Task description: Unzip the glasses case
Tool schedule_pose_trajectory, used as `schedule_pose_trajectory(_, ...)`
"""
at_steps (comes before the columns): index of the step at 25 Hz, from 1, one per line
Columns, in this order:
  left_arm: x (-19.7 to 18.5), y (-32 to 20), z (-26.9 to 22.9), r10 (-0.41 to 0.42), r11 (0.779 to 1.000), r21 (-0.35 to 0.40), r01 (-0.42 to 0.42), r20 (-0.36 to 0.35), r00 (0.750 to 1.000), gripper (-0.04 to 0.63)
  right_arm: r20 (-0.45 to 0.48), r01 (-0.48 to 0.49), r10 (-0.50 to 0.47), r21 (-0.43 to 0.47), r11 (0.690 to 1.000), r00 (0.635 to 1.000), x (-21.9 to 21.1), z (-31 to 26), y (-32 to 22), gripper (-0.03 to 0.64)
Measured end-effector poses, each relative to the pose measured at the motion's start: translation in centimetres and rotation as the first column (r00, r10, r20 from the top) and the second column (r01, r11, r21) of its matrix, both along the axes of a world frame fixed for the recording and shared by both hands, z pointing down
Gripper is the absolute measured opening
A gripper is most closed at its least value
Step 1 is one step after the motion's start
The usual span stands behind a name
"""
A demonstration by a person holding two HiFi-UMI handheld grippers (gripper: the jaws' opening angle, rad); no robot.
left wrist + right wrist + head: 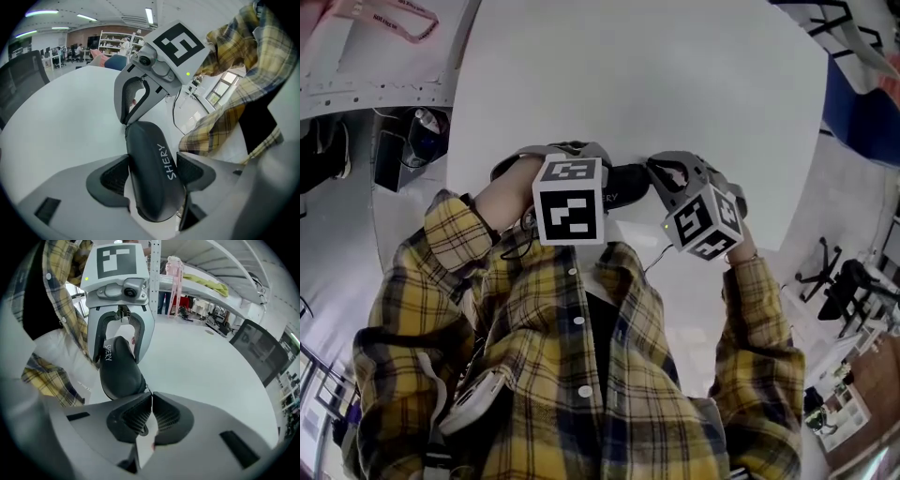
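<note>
Yellow plaid shirt (534, 375) fills the near view, with both grippers held close in front of it. The left gripper (152, 174) has its 2 jaws clamped across the black SHERY glasses case (119, 369), while the right gripper (151, 416) has its jaws pressed together on the zipper pull (146, 390) at the case's end. Beyond and beneath them spreads the white table (675, 75).

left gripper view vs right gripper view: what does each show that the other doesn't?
Left only: the left tool from behind, pads clamping the sides of the glasses case. Right only: the right tool from behind, pads shut on the zipper pull. Both: the case, the opposite tool at its far end, the white table, the plaid shirt.
</note>
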State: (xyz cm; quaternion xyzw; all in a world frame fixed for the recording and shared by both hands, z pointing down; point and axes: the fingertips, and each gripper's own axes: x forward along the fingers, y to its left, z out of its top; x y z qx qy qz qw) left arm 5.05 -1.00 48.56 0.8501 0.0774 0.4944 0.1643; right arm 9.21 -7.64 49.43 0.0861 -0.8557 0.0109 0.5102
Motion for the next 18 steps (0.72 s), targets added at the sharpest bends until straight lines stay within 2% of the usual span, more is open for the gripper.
schedule_pose_trajectory(3, 0.0, 0.0, 0.0, 0.001, 1.000, 0.001, -0.001, 0.000, 1.000, 0.331, 0.010, 0.004, -0.004, -0.032, 0.999, 1.000, 0.0, -0.1, 0.1, 0.002)
schedule_pose_trajectory(7, -0.3, 0.7, 0.4, -0.021, 1.000, -0.010, 0.020, -0.022, 1.000, 0.331, 0.007, -0.054, 0.054, -0.082, 0.995, 0.998, -0.1, -0.2, 0.4, 0.003)
schedule_pose_trajectory(11, -0.7, -0.3, 0.0, -0.031, 0.998, 0.057, 0.034, -0.043, 0.999, 0.334, 0.043, -0.158, 0.163, -0.099, 0.982, 0.986, 0.6, -1.1, 0.3, 0.003)
schedule_pose_trajectory(13, -1.1, -1.2, -0.7, -0.061, 0.994, 0.085, 0.067, -0.063, 0.996, 0.334, 0.077, -0.235, 0.244, -0.113, 0.965, 0.967, 0.9, -1.7, 0.3, 0.003)
schedule_pose_trajectory(15, -1.4, -2.2, -2.0, -0.128, 0.984, 0.111, 0.140, -0.104, 0.986, 0.333, 0.103, -0.310, 0.327, -0.150, 0.939, 0.939, 1.4, -2.5, 0.7, 0.003)
schedule_pose_trajectory(18, -1.3, -4.7, -5.6, -0.267, 0.947, 0.121, 0.296, -0.211, 0.940, 0.332, 0.182, -0.440, 0.465, -0.160, 0.884, 0.867, 1.9, -4.8, 0.1, 0.005)
